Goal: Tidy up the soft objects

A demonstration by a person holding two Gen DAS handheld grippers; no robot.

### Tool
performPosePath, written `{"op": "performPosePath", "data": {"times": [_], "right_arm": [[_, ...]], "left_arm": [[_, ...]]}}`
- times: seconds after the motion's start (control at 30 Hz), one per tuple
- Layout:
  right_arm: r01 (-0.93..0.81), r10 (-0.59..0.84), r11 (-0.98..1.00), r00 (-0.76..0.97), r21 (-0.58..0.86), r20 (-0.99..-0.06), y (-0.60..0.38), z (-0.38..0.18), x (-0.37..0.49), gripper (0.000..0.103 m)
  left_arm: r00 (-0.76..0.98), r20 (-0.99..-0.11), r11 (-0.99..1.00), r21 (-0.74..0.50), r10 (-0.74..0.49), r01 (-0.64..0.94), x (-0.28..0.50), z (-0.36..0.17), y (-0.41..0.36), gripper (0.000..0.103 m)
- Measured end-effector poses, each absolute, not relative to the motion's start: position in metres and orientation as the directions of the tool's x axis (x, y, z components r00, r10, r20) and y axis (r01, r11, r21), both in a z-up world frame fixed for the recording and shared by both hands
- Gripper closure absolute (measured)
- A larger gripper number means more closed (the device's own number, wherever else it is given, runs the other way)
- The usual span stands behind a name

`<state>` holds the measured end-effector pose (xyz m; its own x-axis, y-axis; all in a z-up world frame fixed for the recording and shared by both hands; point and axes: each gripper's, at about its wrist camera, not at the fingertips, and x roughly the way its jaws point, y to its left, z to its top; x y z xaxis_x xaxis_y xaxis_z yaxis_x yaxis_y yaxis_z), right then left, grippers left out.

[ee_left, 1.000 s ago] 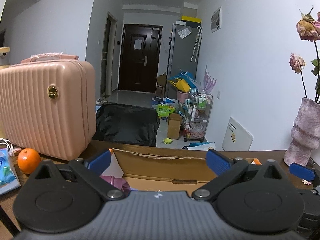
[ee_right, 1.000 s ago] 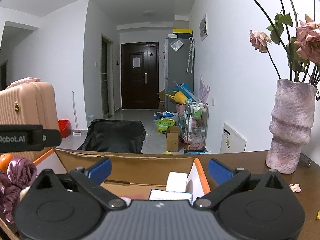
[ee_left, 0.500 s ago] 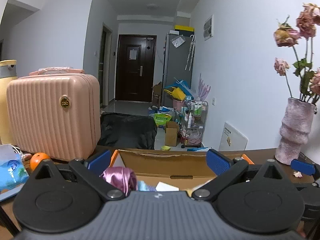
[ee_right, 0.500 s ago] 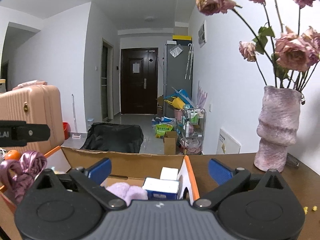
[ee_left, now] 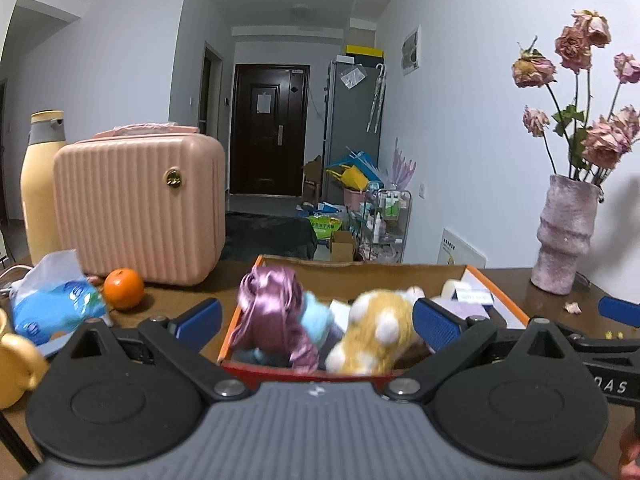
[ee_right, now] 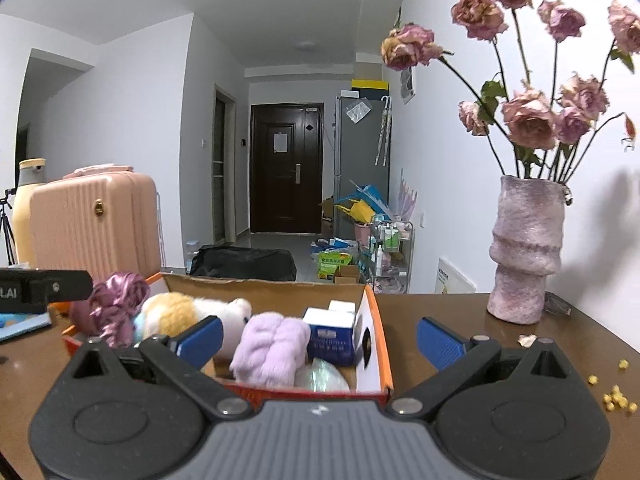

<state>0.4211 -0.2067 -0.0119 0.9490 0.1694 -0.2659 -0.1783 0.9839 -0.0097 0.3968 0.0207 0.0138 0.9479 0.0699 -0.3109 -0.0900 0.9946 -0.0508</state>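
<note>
We count one cardboard box [ee_right: 372, 320] holding three soft things: one purple satin bundle [ee_right: 116, 300], one yellow-and-white plush toy [ee_right: 180, 314] and one lilac fuzzy item [ee_right: 272, 348]. We also see one blue carton [ee_right: 330, 340], one orange [ee_left: 123, 289], one pink case [ee_left: 138, 210] and one vase [ee_right: 526, 250].

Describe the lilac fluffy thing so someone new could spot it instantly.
Find the open cardboard box on the brown table. The lilac plush sits inside near the front, just left of a blue carton. It is the only pale purple, fuzzy item; the purple ribbon is shiny.

A lived-in home: hallway entrance door [ee_right: 285, 168], fridge [ee_right: 362, 160], vase of dried roses [ee_right: 525, 250], pink suitcase [ee_left: 138, 210].
</note>
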Motion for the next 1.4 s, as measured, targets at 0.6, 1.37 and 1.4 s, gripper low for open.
{"op": "performPosePath", "data": {"times": [0.6, 1.37, 1.4], "right_arm": [[-0.211, 0.204, 0.977, 0.946, -0.001, -0.253, -0.217, -0.021, 0.257, 0.0], [-0.231, 0.222, 0.973, 0.947, -0.012, -0.232, -0.224, -0.016, 0.136, 0.0], [-0.231, 0.222, 0.973, 0.948, -0.013, -0.229, -0.224, -0.016, 0.135, 0.0]], "left_arm": [[0.951, -0.31, 1.0, -0.025, 0.004, -0.012, 0.226, -0.006, 0.011, 0.0], [0.963, -0.268, 0.999, -0.014, -0.036, 0.034, 0.116, -0.021, 0.013, 0.0], [0.964, -0.265, 0.999, -0.013, -0.035, 0.033, 0.115, -0.021, 0.013, 0.0]]}}
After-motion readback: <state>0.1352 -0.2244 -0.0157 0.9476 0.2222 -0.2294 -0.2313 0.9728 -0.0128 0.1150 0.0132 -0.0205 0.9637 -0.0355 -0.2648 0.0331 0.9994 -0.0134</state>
